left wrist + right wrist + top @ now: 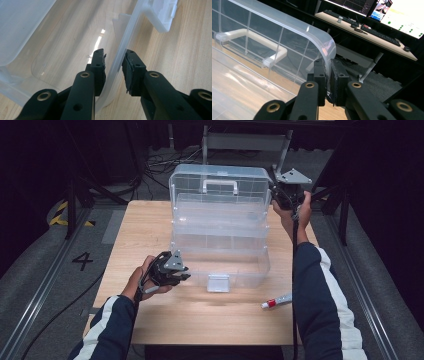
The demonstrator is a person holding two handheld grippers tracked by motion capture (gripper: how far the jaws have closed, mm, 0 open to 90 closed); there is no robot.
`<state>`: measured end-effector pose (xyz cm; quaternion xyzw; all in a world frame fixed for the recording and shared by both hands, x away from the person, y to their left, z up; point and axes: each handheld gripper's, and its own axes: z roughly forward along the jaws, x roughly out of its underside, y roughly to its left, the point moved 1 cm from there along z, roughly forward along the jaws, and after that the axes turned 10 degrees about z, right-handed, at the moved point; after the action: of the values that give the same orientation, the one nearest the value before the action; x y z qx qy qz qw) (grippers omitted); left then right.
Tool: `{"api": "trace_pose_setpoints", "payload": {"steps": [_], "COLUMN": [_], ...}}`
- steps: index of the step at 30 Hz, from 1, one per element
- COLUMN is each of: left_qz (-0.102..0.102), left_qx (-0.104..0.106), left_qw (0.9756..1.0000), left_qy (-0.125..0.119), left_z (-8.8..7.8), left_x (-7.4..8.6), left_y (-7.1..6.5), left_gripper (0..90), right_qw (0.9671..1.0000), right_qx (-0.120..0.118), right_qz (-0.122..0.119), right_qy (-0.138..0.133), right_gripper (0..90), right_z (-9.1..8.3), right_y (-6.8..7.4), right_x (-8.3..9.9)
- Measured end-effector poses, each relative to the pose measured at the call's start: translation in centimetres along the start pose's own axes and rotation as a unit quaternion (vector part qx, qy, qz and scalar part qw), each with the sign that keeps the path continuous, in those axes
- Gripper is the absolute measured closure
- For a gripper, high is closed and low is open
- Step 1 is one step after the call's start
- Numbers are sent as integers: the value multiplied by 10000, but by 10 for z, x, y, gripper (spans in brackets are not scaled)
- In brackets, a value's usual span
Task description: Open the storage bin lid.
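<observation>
— So where was the right gripper [328,65]?

— Raised at the far right corner of the clear plastic box [220,227], its jaws pinched on the rim of the upright lid [287,30]. The lid's white handle [252,40] sat further along, near the middle.

— And the left gripper [113,61]?

— Low at the box's near left corner. Its jaws straddled the front wall [125,42] of the base, one inside, one outside, narrowly parted; I couldn't tell whether the pads actually pressed on it.

— Where did the box stand?

— In the middle of the wooden table [150,220], lid swung open, white latch [218,283] facing the person. A small tube with a red cap [276,301] lay just beside it, near the right sleeve [315,285].
</observation>
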<state>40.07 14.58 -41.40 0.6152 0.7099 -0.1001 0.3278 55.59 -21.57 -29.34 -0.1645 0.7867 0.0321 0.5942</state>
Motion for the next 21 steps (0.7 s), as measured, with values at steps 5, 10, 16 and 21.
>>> {"api": "trace_pose_setpoints", "payload": {"steps": [5, 10, 16, 21], "left_qz": [4, 42, 113, 182], "left_qx": [31, 67, 115, 108], "left_qw": [10000, 10000, 9999, 9998], "left_qy": [-1, 9, 19, 54], "left_z": [0, 0, -1, -1], "left_x": [0, 0, 0, 0], "left_y": [1, 1, 0, 0], "left_gripper": [728, 732, 744, 747], "right_qw": [10000, 9999, 9999, 9997], "right_qx": [-20, -2, 10, 17], "right_qz": [65, 91, 58, 78], "right_qy": [15, 52, 158, 225], "right_gripper": [847, 846, 843, 841], "right_z": [6, 12, 19, 26], "right_y": [-3, -4, -3, -5], "right_x": [0, 0, -3, -3]}}
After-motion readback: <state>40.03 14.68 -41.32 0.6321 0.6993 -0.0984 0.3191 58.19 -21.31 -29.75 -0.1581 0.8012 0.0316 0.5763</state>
